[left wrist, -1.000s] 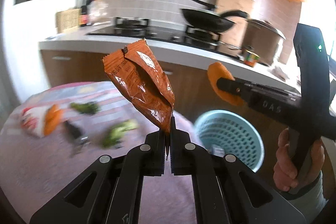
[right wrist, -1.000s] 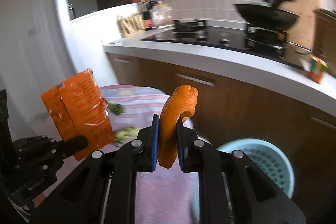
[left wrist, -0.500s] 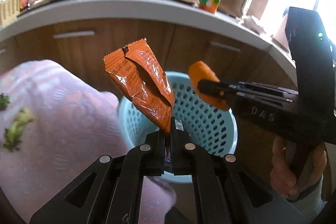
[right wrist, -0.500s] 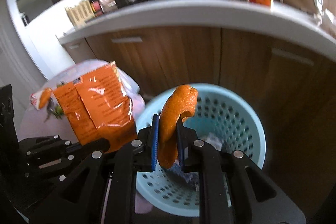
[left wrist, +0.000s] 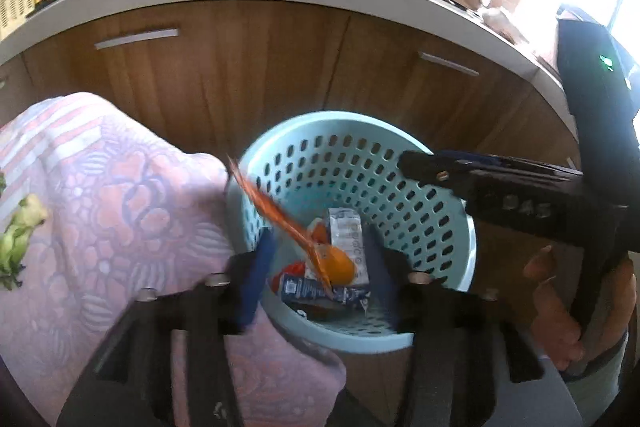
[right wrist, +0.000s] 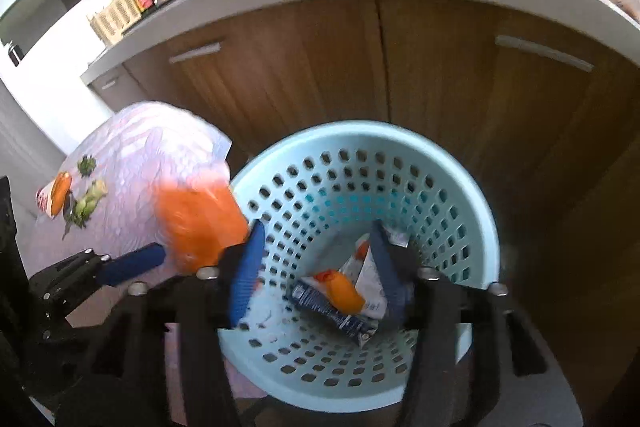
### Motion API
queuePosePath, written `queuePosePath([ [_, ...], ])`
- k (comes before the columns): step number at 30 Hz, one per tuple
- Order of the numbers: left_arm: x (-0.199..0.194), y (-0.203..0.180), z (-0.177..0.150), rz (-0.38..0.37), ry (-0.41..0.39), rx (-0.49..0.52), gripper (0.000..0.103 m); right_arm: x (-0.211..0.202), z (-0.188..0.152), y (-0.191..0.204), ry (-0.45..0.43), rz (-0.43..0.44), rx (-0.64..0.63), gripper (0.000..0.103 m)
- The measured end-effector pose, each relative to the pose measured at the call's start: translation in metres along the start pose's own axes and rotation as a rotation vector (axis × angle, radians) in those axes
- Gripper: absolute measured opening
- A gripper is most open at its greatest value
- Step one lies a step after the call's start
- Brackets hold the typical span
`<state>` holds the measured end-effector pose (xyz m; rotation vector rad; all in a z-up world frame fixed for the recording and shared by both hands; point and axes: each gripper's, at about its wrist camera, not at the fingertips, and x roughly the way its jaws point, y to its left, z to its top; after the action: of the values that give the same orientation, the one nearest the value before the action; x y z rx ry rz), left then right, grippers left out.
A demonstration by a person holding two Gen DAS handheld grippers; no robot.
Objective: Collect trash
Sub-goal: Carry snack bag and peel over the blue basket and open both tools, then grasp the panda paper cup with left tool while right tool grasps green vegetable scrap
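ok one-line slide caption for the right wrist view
Open right gripper above the blue basket, orange peel lying inside; orange wrapper blurred at its rim.

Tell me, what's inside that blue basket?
In the blue basket lie an orange peel, a dark blue wrapper and white packets. Whatever lies beneath them is covered.

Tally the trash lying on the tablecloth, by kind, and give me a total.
Green scraps: 2
Orange peel: 1
Snack bag: 1
Dark piece, too small to identify: 1
Total: 5
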<state>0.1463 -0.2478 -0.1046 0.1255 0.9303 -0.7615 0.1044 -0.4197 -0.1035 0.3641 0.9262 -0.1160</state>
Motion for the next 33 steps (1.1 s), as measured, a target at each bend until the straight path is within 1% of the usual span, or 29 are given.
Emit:
queuePosePath([
  [3, -0.009, 0.008, -0.002, -0.001, -0.009, -0.016, 0.048, -0.008, 0.004, 0.000, -0.015, 0.027, 0.007, 0.052],
  [7, -0.022, 0.017, -0.006, 0.012, -0.033, -0.028, 0.050, -0.017, 0.005, 0.015, -0.038, 0.042, -0.019, 0.052],
  [9, -0.031, 0.021, -0.007, 0.034, -0.056, -0.046, 0.050, -0.021, 0.006, 0.026, -0.050, 0.050, -0.039, 0.052],
  [14, -0.062, 0.041, -0.009, 0.060, -0.135, -0.106, 0.049, -0.036, 0.009, 0.063, -0.093, 0.086, -0.114, 0.052],
  [18, -0.094, 0.060, -0.014, 0.122, -0.199, -0.138, 0.050, -0.046, 0.013, 0.090, -0.132, 0.101, -0.165, 0.052],
  [21, -0.122, 0.080, -0.019, 0.174, -0.247, -0.171, 0.050, -0.048, 0.017, 0.114, -0.152, 0.144, -0.187, 0.052],
  [26, -0.167, 0.120, -0.030, 0.247, -0.325, -0.250, 0.050, -0.049, 0.015, 0.157, -0.177, 0.192, -0.248, 0.052],
  [27, -0.174, 0.126, -0.033, 0.261, -0.337, -0.264, 0.051, -0.050, 0.014, 0.167, -0.183, 0.202, -0.262, 0.052],
  [28, -0.183, 0.136, -0.036, 0.279, -0.353, -0.284, 0.056, -0.049, 0.015, 0.173, -0.185, 0.210, -0.270, 0.052],
  [29, -0.189, 0.141, -0.038, 0.292, -0.364, -0.299, 0.058, -0.049, 0.015, 0.182, -0.187, 0.222, -0.282, 0.052],
  [33, -0.212, 0.174, -0.048, 0.337, -0.398, -0.359, 0.059, -0.048, 0.014, 0.209, -0.201, 0.247, -0.318, 0.051],
])
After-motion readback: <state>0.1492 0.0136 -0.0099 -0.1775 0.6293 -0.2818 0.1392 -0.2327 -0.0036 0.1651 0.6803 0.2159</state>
